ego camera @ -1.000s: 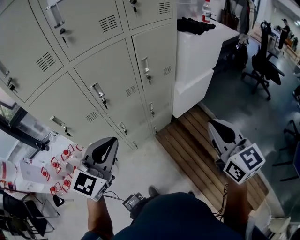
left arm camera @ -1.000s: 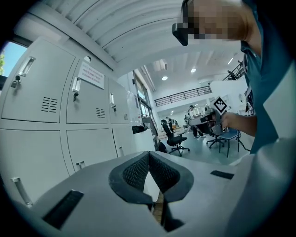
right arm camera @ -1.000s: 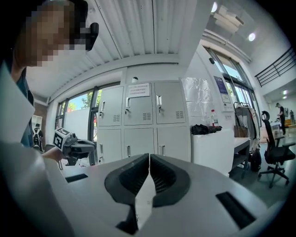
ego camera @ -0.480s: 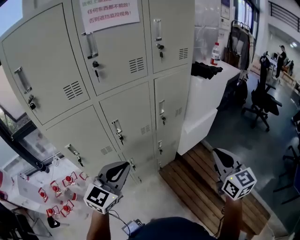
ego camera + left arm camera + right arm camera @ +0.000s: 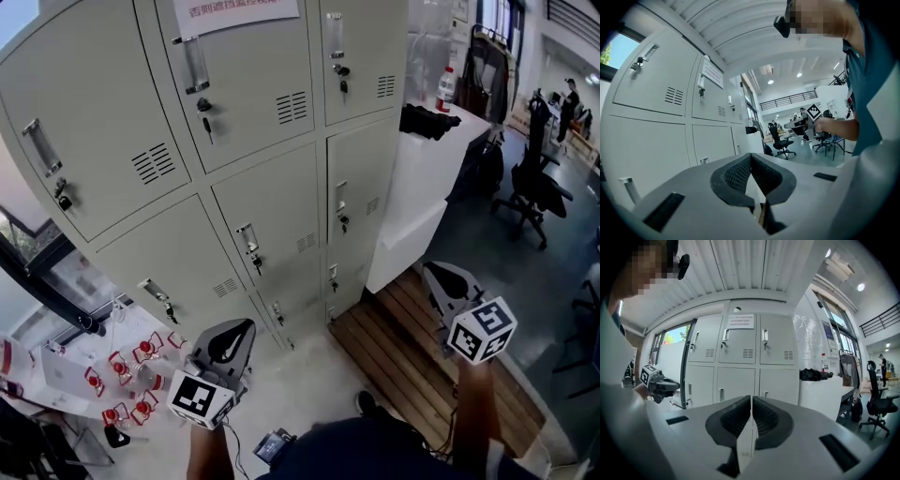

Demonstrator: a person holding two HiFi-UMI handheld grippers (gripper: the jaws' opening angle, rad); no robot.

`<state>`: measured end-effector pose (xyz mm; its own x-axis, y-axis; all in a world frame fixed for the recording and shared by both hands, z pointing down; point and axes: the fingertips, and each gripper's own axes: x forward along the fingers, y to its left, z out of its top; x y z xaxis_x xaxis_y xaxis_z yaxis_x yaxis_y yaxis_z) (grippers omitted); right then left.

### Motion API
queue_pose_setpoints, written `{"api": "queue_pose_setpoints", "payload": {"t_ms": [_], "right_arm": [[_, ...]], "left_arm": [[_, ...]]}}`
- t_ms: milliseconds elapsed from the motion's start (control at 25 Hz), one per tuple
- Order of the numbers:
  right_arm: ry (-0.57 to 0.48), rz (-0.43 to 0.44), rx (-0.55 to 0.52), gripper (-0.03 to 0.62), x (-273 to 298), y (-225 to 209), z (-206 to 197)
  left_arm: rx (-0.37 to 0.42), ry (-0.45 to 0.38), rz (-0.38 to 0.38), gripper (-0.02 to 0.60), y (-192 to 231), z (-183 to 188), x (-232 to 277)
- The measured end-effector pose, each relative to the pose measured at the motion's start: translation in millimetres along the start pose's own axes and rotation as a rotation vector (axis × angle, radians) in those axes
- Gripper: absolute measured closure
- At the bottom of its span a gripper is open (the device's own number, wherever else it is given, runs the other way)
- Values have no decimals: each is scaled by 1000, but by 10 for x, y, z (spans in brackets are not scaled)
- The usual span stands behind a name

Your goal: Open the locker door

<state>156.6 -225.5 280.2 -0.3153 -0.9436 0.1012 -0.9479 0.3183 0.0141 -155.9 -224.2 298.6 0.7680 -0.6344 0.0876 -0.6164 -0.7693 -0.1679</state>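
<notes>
The left gripper [image 5: 242,328] and right gripper [image 5: 433,274], grey shells with ribbed black pads [image 5: 736,418], held their jaws pressed together on nothing, facing a bank of pale grey sheet-metal lockers [image 5: 272,112]. Each locker door [image 5: 281,211] ahead of the jaws stood shut, flat and rectangular, with slotted vents [image 5: 307,243], a bright metal handle [image 5: 247,237] and a keyed lock [image 5: 256,263], well apart from both.
</notes>
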Motion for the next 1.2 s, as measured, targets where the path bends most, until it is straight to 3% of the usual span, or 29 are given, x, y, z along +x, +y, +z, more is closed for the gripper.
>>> {"api": "queue_pose_setpoints", "payload": {"t_ms": [360,920,1200], "right_arm": [[5,127,-9,556,741,-174,46],[73,275,-42,556,1876,-443,-127],[99,315,-39,554,2447,-576,-313]], "left_arm": [[-11,48,162,565,150,-53,-110],[-57,146,299,565,287,-287,163],[-131,147,346,565,290,-469,286]]}}
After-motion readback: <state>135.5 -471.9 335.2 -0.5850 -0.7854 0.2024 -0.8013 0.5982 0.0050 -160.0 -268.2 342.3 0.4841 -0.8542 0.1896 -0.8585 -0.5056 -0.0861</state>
